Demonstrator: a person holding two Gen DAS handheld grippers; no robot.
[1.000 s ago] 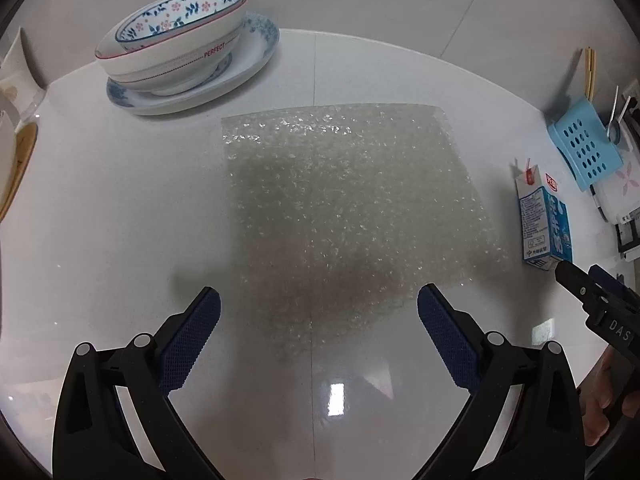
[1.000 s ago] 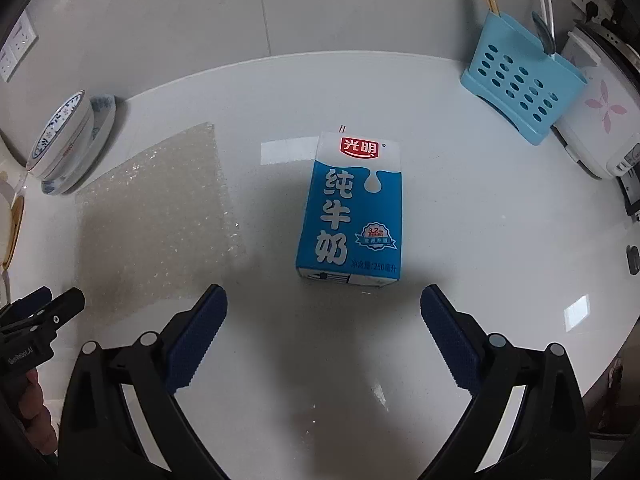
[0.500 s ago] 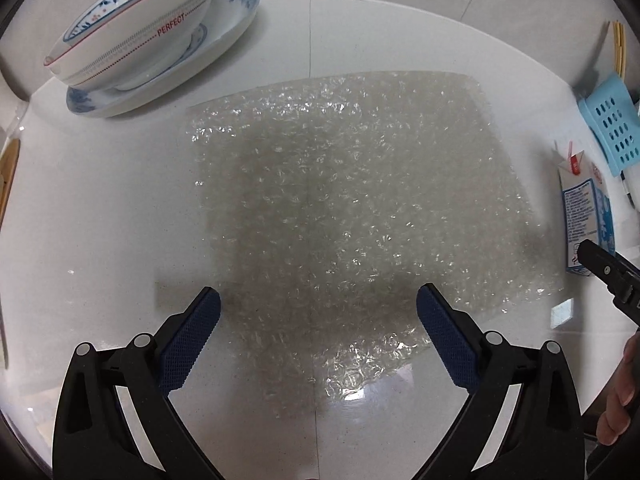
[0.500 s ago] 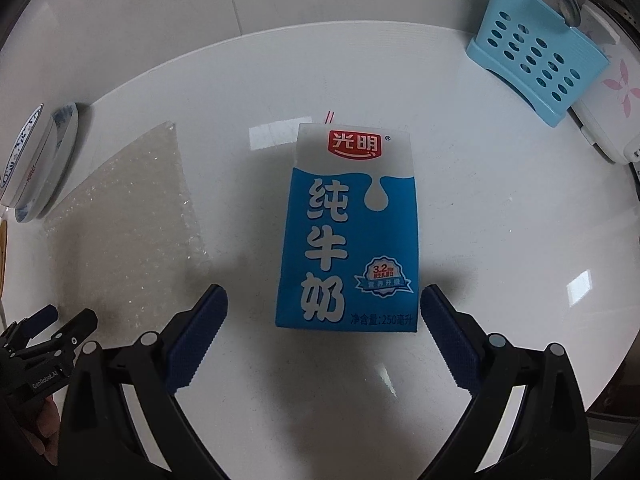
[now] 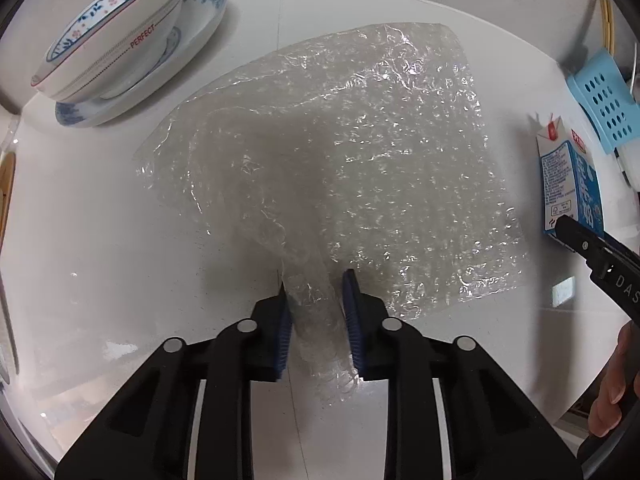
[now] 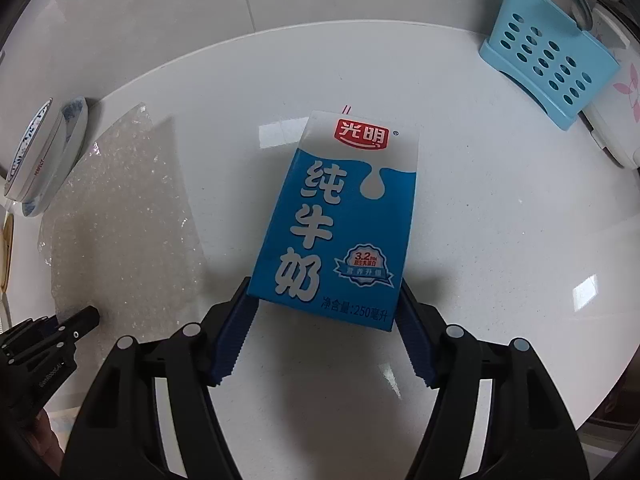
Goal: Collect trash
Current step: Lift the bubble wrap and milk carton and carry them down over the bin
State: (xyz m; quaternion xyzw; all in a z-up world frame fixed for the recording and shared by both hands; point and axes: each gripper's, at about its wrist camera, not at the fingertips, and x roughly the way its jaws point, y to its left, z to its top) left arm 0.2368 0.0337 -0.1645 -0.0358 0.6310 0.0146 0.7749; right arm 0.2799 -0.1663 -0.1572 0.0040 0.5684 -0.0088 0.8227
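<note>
Both claws are clenched on trash – the left claw (image 5: 316, 300) pinches the bunched near edge of the bubble wrap (image 5: 340, 152), which otherwise lies crumpled on the white surface (image 5: 100, 240), beside a bowl (image 5: 108, 40) stacked on a plate (image 5: 192, 28). The right claw (image 6: 324, 320) grips the blue milk carton (image 6: 340, 216) by its bottom end, tilted, near a perforated blue holder (image 6: 544, 60)

milk carton (image 6: 340, 224) base hidden by jaws, rice cooker (image 6: 616, 92) cut off

Bright overhead light, glare patches on the glossy table (image 6: 500, 200), soft shadows, fisheye-bent, dark-vignetted edges
</note>
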